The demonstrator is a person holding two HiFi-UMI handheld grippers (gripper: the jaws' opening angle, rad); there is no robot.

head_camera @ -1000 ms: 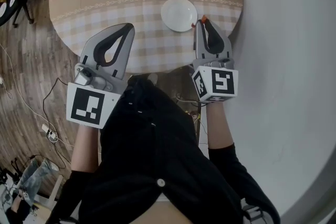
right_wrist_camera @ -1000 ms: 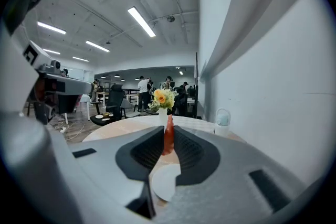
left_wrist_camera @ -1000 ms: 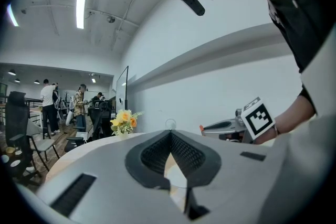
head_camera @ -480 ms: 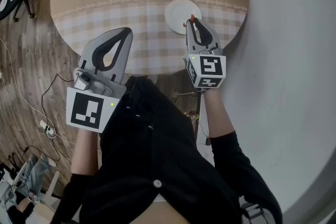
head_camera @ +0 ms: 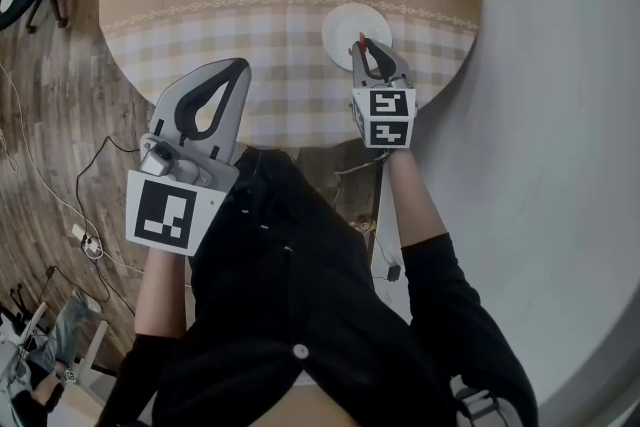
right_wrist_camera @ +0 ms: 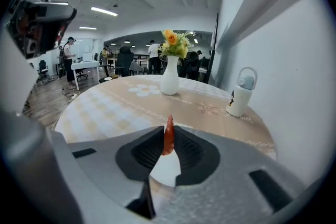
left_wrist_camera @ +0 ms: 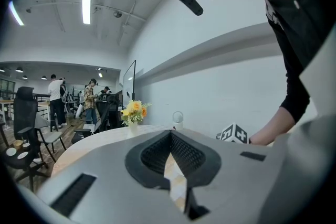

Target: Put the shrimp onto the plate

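Note:
A small orange-red shrimp (right_wrist_camera: 168, 137) is pinched upright between the tips of my right gripper (right_wrist_camera: 168, 140), its tail poking above the jaws. In the head view that right gripper (head_camera: 363, 46) hangs over the near edge of the small white plate (head_camera: 345, 18), with the shrimp (head_camera: 362, 40) at its tips. The plate (right_wrist_camera: 167, 170) shows pale through the gap below the jaws in the right gripper view. My left gripper (head_camera: 238, 67) is held off the table's near edge, its tips together with nothing in them; in its own view the left gripper (left_wrist_camera: 171, 132) is shut.
The round table (head_camera: 200, 25) carries a tan checked cloth. A white vase of flowers (right_wrist_camera: 169, 81) stands at its far side, and a white bottle (right_wrist_camera: 239, 98) at the far right. A pale wall (head_camera: 560, 115) runs close on the right. Chairs and people fill the room beyond.
My right gripper has dropped toward the table and moved left over the plate's near edge, still holding the shrimp. The left gripper has barely shifted.

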